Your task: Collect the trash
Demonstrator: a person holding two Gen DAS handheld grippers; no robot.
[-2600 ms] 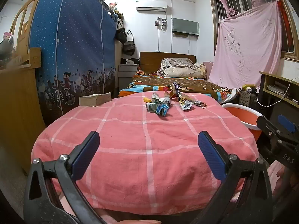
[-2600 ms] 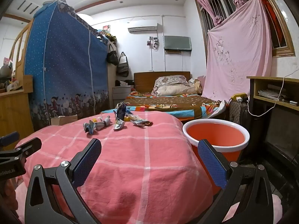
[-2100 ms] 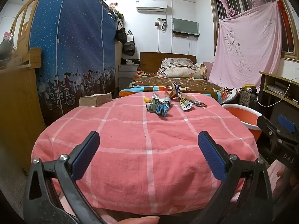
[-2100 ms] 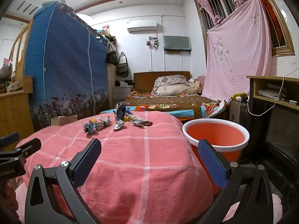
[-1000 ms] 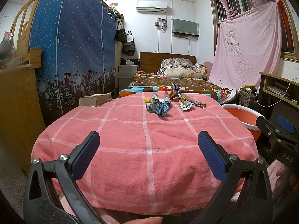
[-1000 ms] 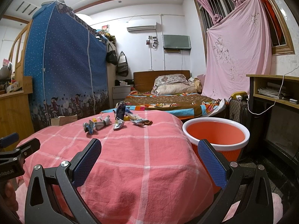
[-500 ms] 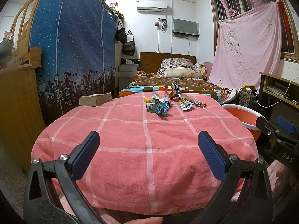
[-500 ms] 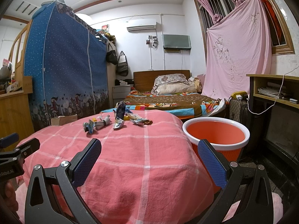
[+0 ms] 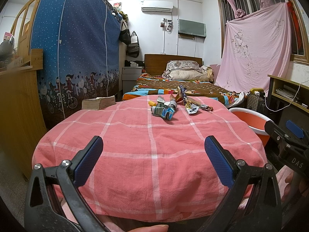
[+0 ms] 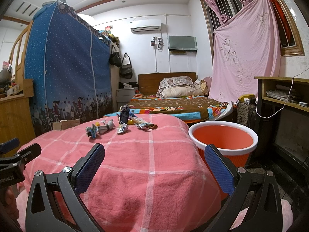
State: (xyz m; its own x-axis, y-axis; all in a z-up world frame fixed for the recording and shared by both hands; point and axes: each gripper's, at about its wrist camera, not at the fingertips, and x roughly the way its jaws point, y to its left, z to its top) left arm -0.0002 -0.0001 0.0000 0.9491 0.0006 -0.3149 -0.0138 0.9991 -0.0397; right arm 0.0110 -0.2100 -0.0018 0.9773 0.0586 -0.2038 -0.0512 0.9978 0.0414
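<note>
Left wrist view: left gripper [image 9: 153, 151] spread wide, empty, at the near edge of the pink checked table [image 9: 135, 145]. Book [image 9: 98, 102] at far-left edge. Crumpled wrappers [image 9: 164, 111] clustered by the far edge, centre; a foil strip [image 9: 191, 108] just right of them. Probably light, crushable, slick film; pinching a raised fold seems best. Orange bin [image 10: 222, 137] beside the right edge. Right gripper [image 10: 154, 161] likewise wide, holding nothing.

Crumpled wrappers [image 9: 170, 106] lie clustered at the pink cloth's far end, near an empty orange bin [image 10: 224, 141]
</note>
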